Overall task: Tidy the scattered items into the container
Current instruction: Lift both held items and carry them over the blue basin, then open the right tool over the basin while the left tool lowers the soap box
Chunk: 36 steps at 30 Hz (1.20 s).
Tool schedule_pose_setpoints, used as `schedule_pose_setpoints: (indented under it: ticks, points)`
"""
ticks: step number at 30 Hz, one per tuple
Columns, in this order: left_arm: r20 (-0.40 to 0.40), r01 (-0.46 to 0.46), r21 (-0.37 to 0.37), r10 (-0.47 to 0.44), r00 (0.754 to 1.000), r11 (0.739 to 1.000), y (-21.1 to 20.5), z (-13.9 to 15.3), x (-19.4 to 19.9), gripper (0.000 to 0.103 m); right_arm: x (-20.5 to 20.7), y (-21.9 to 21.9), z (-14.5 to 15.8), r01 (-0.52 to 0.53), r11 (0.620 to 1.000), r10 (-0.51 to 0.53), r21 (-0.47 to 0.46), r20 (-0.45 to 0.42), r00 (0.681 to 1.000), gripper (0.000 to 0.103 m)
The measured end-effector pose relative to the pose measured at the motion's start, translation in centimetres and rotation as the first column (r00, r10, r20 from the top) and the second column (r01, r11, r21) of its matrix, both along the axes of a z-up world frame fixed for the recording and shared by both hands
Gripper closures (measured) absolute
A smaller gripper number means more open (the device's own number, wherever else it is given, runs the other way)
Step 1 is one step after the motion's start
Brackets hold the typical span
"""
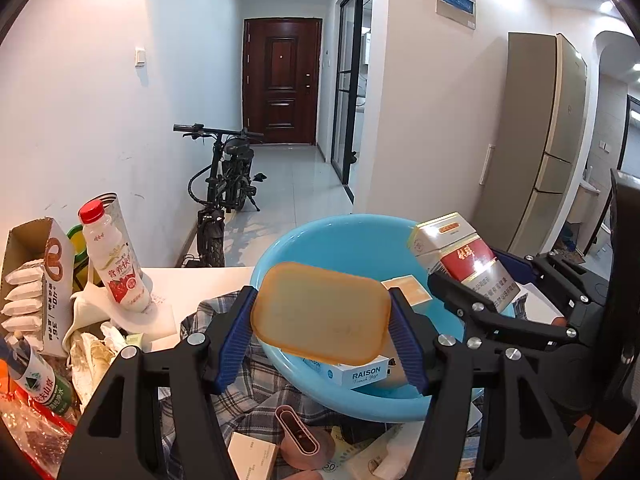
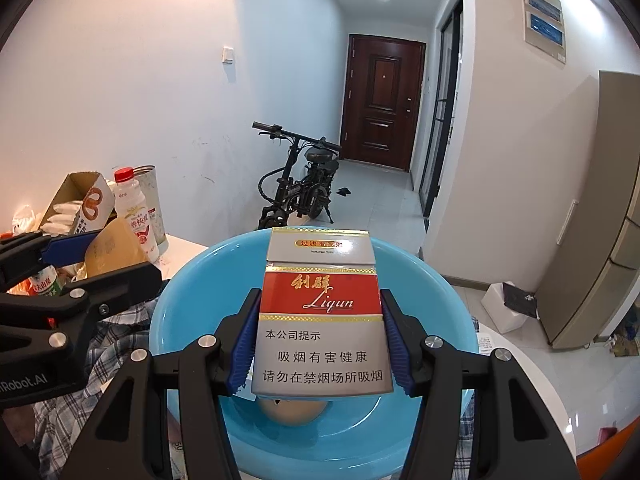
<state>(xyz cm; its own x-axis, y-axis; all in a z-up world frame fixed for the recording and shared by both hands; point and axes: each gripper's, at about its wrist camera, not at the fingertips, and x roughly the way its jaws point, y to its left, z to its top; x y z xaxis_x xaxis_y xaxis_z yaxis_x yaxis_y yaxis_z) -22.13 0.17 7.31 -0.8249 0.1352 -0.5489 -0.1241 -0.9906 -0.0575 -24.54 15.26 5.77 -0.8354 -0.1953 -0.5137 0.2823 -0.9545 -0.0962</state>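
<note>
A blue plastic basin [image 1: 344, 240] [image 2: 192, 304] sits on the table. My left gripper [image 1: 322, 320] is shut on a flat amber lid [image 1: 320, 314], held over the basin's near rim; it also shows in the right wrist view [image 2: 112, 252]. My right gripper [image 2: 320, 340] is shut on a red and grey Liqun cigarette pack [image 2: 322, 312] above the basin; the pack shows in the left wrist view [image 1: 464, 260]. Inside the basin lie a white RAISON box [image 1: 352, 374], a small card [image 1: 408, 288] and a tan round object [image 2: 290, 412].
A plaid shirt [image 1: 240, 400] lies under the basin. A red-capped milk bottle [image 1: 114, 260], a pretzel box [image 1: 36, 280], a green-label water bottle [image 1: 36, 384] and wrappers crowd the left. A tape roll [image 1: 300, 436] and small boxes lie in front. A bicycle [image 1: 224, 184] stands beyond.
</note>
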Motion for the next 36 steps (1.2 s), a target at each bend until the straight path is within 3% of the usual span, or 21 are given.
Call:
schedule_pose_setpoints:
  ticks: [1,2,3,4,10,14,22,28,36]
  points:
    - [0.001,0.001,0.001,-0.001,1.0,1.0,0.0,0.0,0.0,0.04,0.1,-0.3,-0.1,-0.004,1.0,0.004,0.021,-0.005,1.0,0.039]
    - [0.001,0.002,0.001,-0.002,1.0,1.0,0.0,0.0,0.0,0.04,0.2,-0.6,-0.1,0.008,0.999,-0.007,0.051,-0.018,1.0,0.016]
    - [0.001,0.003,0.0,-0.003,1.0,1.0,0.0,0.0,0.0,0.04,0.5,-0.6,-0.1,0.026,0.997,-0.024,0.066,-0.033,0.999,0.004]
    - [0.001,0.002,-0.001,-0.002,1.0,1.0,-0.1,-0.1,-0.1,0.04,0.9,-0.7,0.0,0.056,0.995,-0.05,0.086,-0.075,0.996,0.0]
    - [0.0,0.006,0.001,-0.006,1.0,1.0,0.1,-0.2,-0.2,0.04,1.0,-0.3,0.6,0.079,0.989,-0.068,0.125,-0.09,0.994,0.0]
    - [-0.008,0.028,0.015,-0.028,1.0,0.999,0.2,-0.4,-0.3,0.04,0.9,0.6,1.2,0.16,0.971,-0.14,0.18,-0.116,0.983,0.0]
    - [-0.028,0.054,0.025,-0.054,0.998,0.998,0.9,-0.9,-0.7,0.04,2.2,2.7,3.3,0.349,0.88,-0.29,0.323,-0.217,0.932,0.0]
    - [-0.034,0.071,0.009,-0.071,0.997,0.997,1.7,-1.2,-0.6,0.04,2.8,3.5,4.4,0.267,0.919,-0.229,0.291,-0.158,0.961,0.0]
    - [-0.027,0.075,-0.005,-0.075,0.997,0.997,2.3,-1.7,-0.8,0.04,2.9,2.6,3.8,0.225,0.925,-0.193,0.306,-0.131,0.972,0.0]
